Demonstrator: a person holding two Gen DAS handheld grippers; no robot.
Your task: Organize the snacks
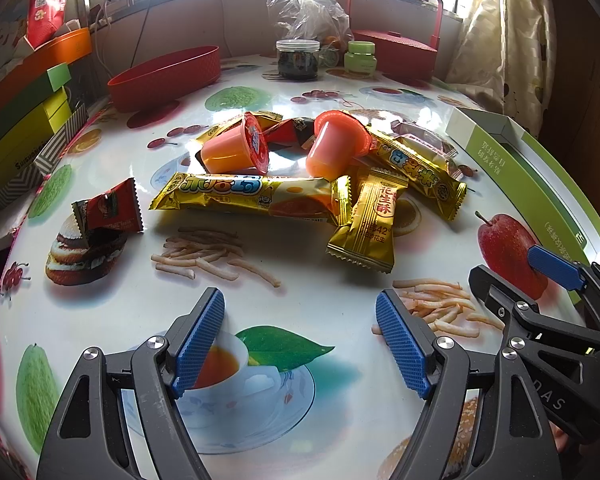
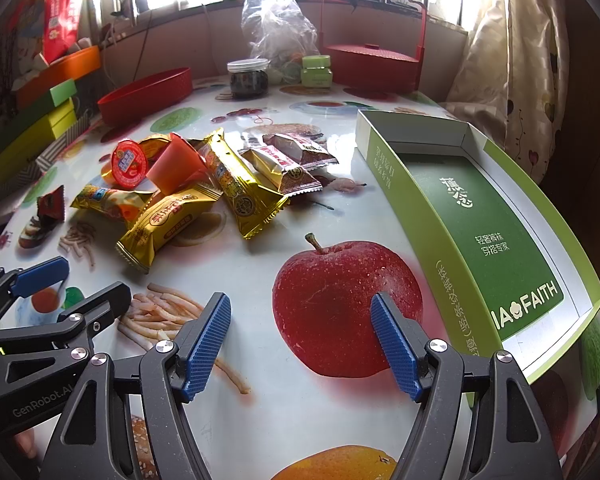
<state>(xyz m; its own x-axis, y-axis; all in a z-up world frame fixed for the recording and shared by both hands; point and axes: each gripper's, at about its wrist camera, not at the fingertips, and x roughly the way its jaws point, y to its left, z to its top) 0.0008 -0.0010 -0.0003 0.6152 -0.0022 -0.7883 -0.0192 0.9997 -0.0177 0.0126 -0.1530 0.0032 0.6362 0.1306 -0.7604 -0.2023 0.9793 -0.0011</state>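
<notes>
A heap of snacks lies mid-table: two orange jelly cups [image 1: 236, 148] [image 1: 336, 146], long gold bars [image 1: 244, 196] [image 1: 416, 168], a small gold packet [image 1: 366, 228] and a red packet [image 1: 110, 210] off to the left. In the right wrist view the same heap [image 2: 204, 184] sits left of an open green-and-white box [image 2: 480, 216]. My left gripper [image 1: 300, 344] is open, hovering near the table's front edge short of the heap. My right gripper [image 2: 300, 344] is open over the printed apple, beside the box. Neither holds anything.
A red oval basket [image 1: 164, 76] stands at the back left, a dark-filled jar [image 1: 298, 60], a green jar [image 1: 360, 57], a plastic bag and a red handled box [image 1: 396, 50] at the back. Stacked boxes [image 1: 24, 120] line the left edge. The tablecloth [image 1: 308, 280] carries printed food pictures.
</notes>
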